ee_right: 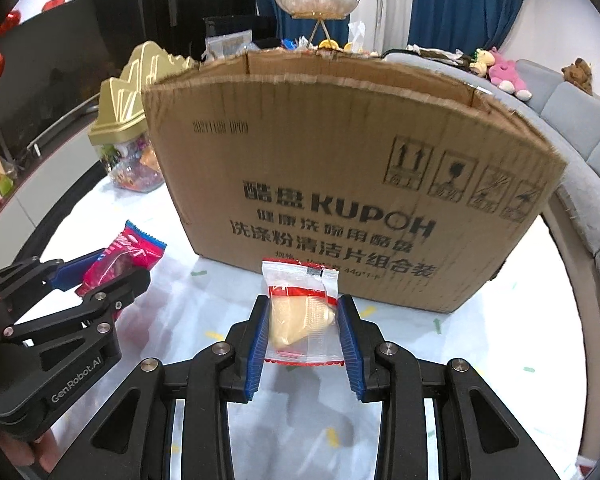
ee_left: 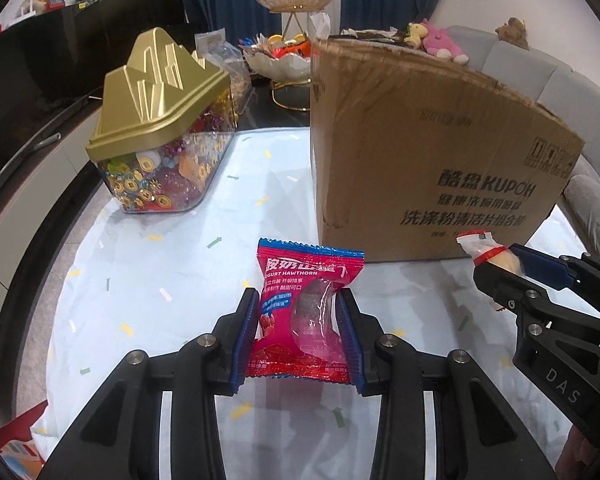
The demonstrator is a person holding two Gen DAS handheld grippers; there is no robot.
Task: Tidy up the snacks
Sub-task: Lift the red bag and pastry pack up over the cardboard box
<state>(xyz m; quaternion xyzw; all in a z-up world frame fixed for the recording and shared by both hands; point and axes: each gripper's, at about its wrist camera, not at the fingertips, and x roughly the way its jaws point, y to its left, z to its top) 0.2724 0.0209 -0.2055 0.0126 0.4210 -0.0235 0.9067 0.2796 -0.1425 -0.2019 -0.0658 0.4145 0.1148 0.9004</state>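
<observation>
My left gripper (ee_left: 298,300) is shut on a red yogurt hawthorn snack packet (ee_left: 304,312), held above the table; both also show at the left of the right wrist view, gripper (ee_right: 114,270) and packet (ee_right: 126,252). My right gripper (ee_right: 302,308) is shut on a clear packet with a pale yellow snack (ee_right: 300,312), just in front of the open cardboard box (ee_right: 352,184). In the left wrist view the right gripper (ee_left: 500,268) holds that packet (ee_left: 484,252) beside the box (ee_left: 428,160).
A clear candy jar with a gold lid (ee_left: 160,128) stands left of the box. A tiered shell-shaped dish (ee_left: 288,52) with sweets stands behind. The table wears a pale confetti-print cloth (ee_left: 160,280). A grey sofa (ee_left: 580,100) is at the right.
</observation>
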